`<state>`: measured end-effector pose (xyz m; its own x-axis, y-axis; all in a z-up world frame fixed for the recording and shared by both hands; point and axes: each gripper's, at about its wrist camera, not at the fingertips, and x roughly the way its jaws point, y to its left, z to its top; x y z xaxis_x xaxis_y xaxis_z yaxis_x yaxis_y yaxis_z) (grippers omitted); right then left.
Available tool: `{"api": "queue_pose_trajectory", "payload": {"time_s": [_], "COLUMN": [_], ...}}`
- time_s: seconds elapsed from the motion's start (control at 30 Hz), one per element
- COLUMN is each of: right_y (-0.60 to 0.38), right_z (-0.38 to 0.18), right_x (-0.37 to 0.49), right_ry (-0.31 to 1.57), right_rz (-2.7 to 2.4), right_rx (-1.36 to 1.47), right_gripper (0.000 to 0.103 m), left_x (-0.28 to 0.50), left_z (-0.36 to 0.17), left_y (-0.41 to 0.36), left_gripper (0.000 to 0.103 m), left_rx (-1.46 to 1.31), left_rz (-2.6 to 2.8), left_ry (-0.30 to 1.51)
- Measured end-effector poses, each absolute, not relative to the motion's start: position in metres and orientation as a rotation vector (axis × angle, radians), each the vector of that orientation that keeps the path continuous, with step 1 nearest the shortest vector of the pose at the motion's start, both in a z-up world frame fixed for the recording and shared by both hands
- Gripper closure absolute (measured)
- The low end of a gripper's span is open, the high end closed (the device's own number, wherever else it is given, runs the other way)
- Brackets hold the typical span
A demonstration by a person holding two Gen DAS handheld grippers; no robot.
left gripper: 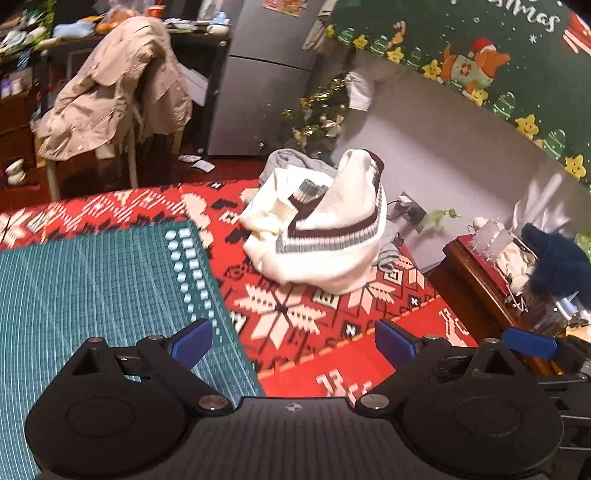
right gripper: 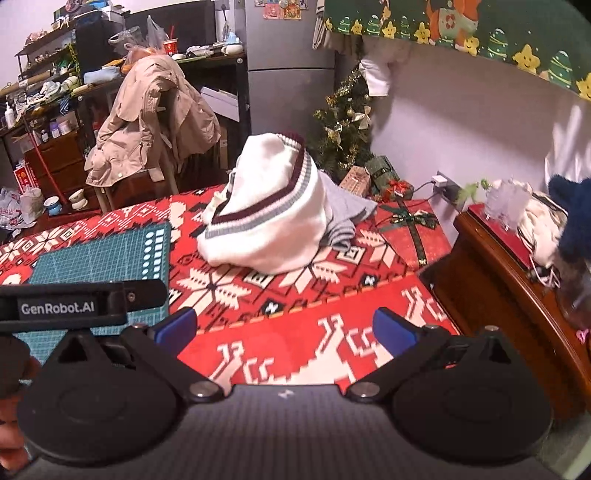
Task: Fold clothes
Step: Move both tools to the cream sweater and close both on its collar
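- The crumpled white knit sweater [left gripper: 325,236] [right gripper: 266,218] carries maroon and pale grey-blue stripes along its V-neck and cuffs.
- The light grey garment [right gripper: 341,210] beneath it is plain.
- The red tablecloth [left gripper: 295,310] [right gripper: 295,332] shows white snowflake and black geometric motifs.
- The teal cutting mat [left gripper: 103,280] [right gripper: 96,258] has a fine pale grid and rows of pale blue squares.
- The beige jacket [left gripper: 110,96] [right gripper: 147,118] on the chair is plain.
- The dark green banner [left gripper: 498,70] [right gripper: 480,33] bears yellow stars and green trees.
- Both grippers are black with blue fingertips [left gripper: 192,343] [right gripper: 175,328].

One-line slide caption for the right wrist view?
Open right tool faces a crumpled white sweater heaped on the red patterned cloth, unfolded.
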<state>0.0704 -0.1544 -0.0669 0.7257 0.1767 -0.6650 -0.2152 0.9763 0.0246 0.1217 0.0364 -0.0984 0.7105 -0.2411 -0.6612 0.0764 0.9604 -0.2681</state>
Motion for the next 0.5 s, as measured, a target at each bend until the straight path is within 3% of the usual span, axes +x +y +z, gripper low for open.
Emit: {"api": "queue_pose_trajectory", "payload": {"time_s": [0.5], "right_y": [-0.157], "right_z": [-0.092], "right_x": [0.163], "right_ry": [0.643], "right_rz": [0.152], "right_rx": [0.054], "right_gripper": [0.001], "left_x": [0.196], "left_z": [-0.127], "left_y": [0.037], "left_gripper": [0.007], "left_rx": [0.032], "left_rz": [-0.247], "left_ry": [0.7]}}
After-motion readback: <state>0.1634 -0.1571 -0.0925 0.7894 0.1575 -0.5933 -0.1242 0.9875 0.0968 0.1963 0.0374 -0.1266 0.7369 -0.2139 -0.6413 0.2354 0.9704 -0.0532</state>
